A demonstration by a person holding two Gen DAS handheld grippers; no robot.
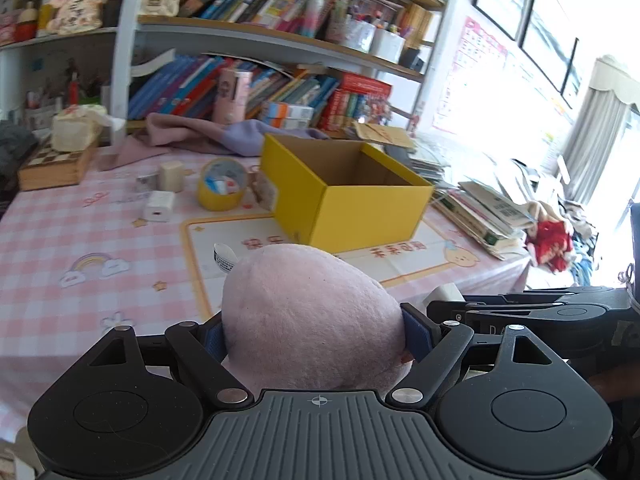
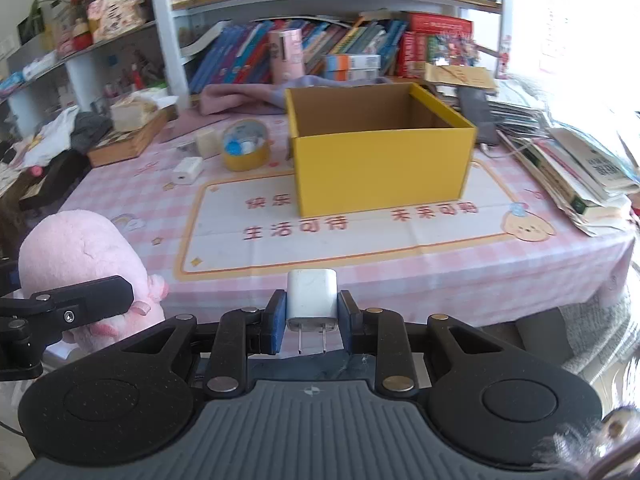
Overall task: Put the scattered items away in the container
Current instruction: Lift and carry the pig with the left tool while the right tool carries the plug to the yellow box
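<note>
I read red characters on the white mat [image 2: 360, 248] under my yellow box [image 2: 380, 168]: 快乐, 生活可待, 未来可期. Book spines are illegible.

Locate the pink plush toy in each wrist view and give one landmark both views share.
Left wrist: pink plush toy fills the bottom centre, clamped in the left gripper.
Right wrist: it sits at the lower left, beside the left gripper's finger.
Shared landmark: yellow box on the table.
</note>
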